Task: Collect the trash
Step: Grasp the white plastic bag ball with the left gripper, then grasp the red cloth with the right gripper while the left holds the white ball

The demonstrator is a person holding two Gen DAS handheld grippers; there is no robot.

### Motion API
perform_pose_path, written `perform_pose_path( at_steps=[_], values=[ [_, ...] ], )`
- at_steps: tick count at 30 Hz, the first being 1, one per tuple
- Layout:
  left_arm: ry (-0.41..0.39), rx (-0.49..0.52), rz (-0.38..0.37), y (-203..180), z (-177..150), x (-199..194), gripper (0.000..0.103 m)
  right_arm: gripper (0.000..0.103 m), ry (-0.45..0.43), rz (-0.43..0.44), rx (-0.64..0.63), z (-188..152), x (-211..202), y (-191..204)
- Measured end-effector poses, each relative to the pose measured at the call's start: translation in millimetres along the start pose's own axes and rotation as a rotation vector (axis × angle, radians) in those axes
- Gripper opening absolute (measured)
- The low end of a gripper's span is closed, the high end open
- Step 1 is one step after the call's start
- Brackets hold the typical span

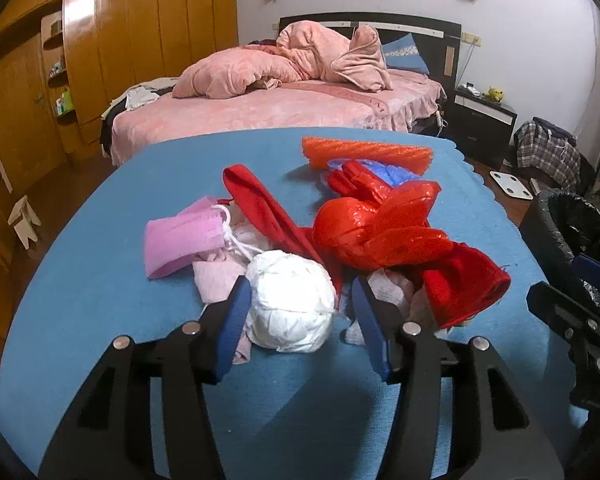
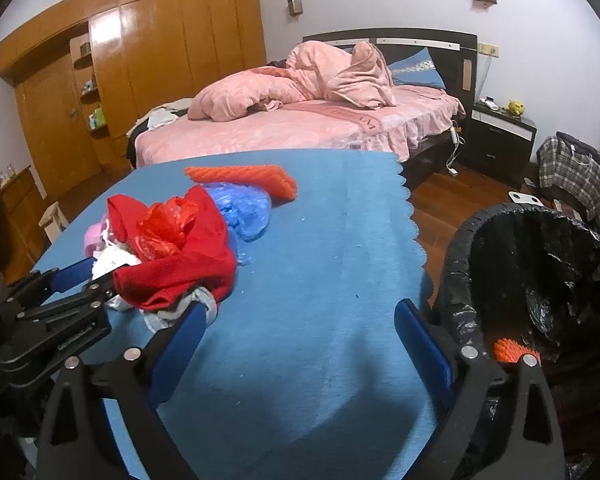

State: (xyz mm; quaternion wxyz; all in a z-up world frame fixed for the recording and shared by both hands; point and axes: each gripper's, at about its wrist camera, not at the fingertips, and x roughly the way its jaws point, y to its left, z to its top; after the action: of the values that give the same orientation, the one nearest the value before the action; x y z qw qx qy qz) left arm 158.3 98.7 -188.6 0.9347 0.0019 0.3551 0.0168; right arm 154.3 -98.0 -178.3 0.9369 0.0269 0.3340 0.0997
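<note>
A trash pile lies on the blue table cloth (image 1: 100, 280): a white crumpled paper ball (image 1: 290, 304), a pink mask (image 1: 180, 240), a red plastic bag (image 1: 380, 228), red cloth (image 1: 464, 284), a blue plastic bag (image 2: 244, 208) and an orange foam roll (image 1: 364, 152). My left gripper (image 1: 300, 320) is open with its jaws on either side of the paper ball, without closing on it. My right gripper (image 2: 300, 332) is open and empty over bare cloth, right of the pile. A black-lined trash bin (image 2: 540, 280) stands at the table's right edge, with an orange piece (image 2: 512, 350) inside.
A bed with pink bedding (image 2: 300, 120) stands behind the table. A wooden wardrobe (image 2: 140, 60) fills the left wall. A black nightstand (image 2: 500, 136), a plaid bag (image 2: 572, 172) and a white scale (image 1: 510, 185) stand on the wooden floor at right.
</note>
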Motion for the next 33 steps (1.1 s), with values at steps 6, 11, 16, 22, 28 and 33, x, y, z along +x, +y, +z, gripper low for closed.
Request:
perform_pose_path(
  at_steps=[6,11,16,22,28,33],
  values=[
    [-0.007,-0.016,-0.023,3,-1,-1,0.024,0.083,0.023,0.015,-0.006,-2,4,2],
    [-0.091,-0.050,-0.047,8,-4,-20,0.022,0.081,0.015,0.025,-0.008,-2,1,4],
    [-0.154,-0.057,-0.054,13,-8,-45,0.022,0.081,-0.012,0.037,0.016,4,-5,4],
    [-0.162,-0.050,-0.025,26,-10,-57,0.022,0.081,-0.027,0.092,0.014,14,-5,17],
    [-0.149,-0.083,0.004,41,-13,-55,0.022,0.081,-0.025,0.136,-0.009,21,3,40],
    [-0.138,-0.095,0.009,44,-14,-51,0.022,0.076,0.016,0.137,-0.026,23,24,53]
  ],
)
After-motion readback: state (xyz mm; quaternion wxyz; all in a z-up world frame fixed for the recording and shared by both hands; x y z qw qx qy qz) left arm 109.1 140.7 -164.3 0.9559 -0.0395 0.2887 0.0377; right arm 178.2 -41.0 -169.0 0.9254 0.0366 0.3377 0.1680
